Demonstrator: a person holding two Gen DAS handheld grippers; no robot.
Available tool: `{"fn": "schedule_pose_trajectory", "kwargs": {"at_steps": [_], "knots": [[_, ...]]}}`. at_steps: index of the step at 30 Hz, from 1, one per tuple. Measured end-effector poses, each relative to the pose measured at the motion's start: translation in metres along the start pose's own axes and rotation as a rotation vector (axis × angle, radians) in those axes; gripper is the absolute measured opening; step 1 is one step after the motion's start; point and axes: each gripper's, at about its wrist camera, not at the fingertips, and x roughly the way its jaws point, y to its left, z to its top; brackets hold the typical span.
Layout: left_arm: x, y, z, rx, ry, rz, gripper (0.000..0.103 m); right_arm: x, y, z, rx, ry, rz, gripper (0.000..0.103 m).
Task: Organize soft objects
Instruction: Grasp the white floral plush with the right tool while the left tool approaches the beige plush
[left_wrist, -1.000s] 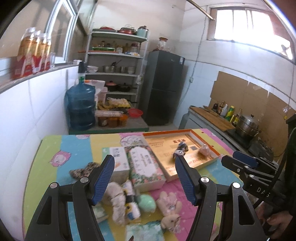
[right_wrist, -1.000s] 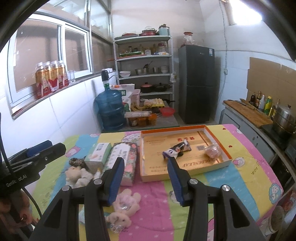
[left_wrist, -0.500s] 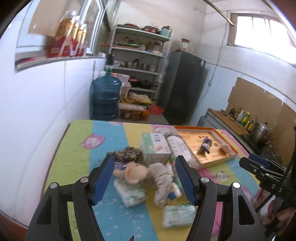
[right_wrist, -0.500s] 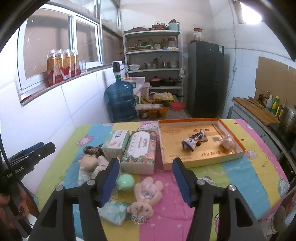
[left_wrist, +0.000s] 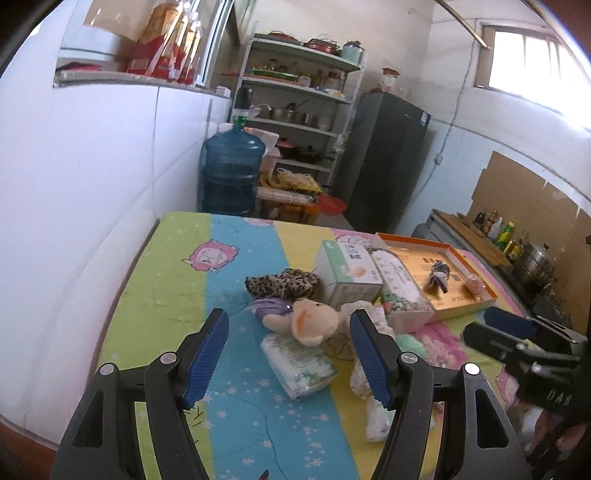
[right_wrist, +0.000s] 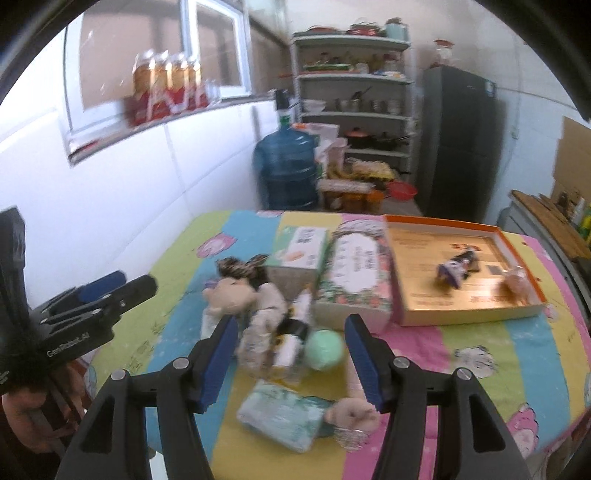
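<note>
Soft things lie in a heap on the striped table cloth (left_wrist: 173, 280): a beige plush toy (left_wrist: 310, 323) (right_wrist: 231, 291), a leopard-print piece (left_wrist: 282, 282), a white tissue pack (left_wrist: 299, 365), a green ball (right_wrist: 324, 349), a second tissue pack (right_wrist: 280, 415) and a small pink plush (right_wrist: 351, 411). My left gripper (left_wrist: 290, 363) is open and empty, above the beige plush and tissue pack. My right gripper (right_wrist: 291, 362) is open and empty, above the ball and a white plush (right_wrist: 264, 317). Each gripper shows in the other's view.
Two tissue boxes (left_wrist: 349, 273) (right_wrist: 354, 277) lie mid-table. An orange-rimmed shallow box (right_wrist: 517, 240) at the right holds a dark toy (right_wrist: 456, 271) and a pink item (right_wrist: 515, 284). A white wall runs along the table's left. A water jug (left_wrist: 232, 177), shelves and a fridge stand behind.
Both grippers have swung left across the table, staying open. The left now faces the beige plush and tissue pack; the right has come down closer over the heap.
</note>
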Motion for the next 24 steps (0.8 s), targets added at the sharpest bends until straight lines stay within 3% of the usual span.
{"fn": "schedule_pose_trajectory", "kwargs": {"at_steps": [7, 14, 17, 21, 24], "knots": [[0.018, 0.02, -0.004, -0.038, 0.028, 0.03, 0.07, 0.04, 0.02, 0.006, -0.035, 0.068, 0.038, 0.06], [0.031, 0.042, -0.007, -0.071, 0.036, 0.038, 0.07, 0.079, 0.03, 0.003, -0.071, 0.103, 0.017, 0.056], [0.039, 0.052, -0.01, -0.081, 0.046, 0.031, 0.07, 0.092, 0.032, -0.001, -0.083, 0.135, 0.007, 0.045], [0.049, 0.059, -0.015, -0.096, 0.062, 0.012, 0.07, 0.105, 0.033, -0.008, -0.106, 0.182, 0.004, 0.017], [0.056, 0.058, -0.017, -0.099, 0.075, 0.002, 0.07, 0.108, 0.031, -0.012, -0.102, 0.188, 0.016, 0.011]]}}
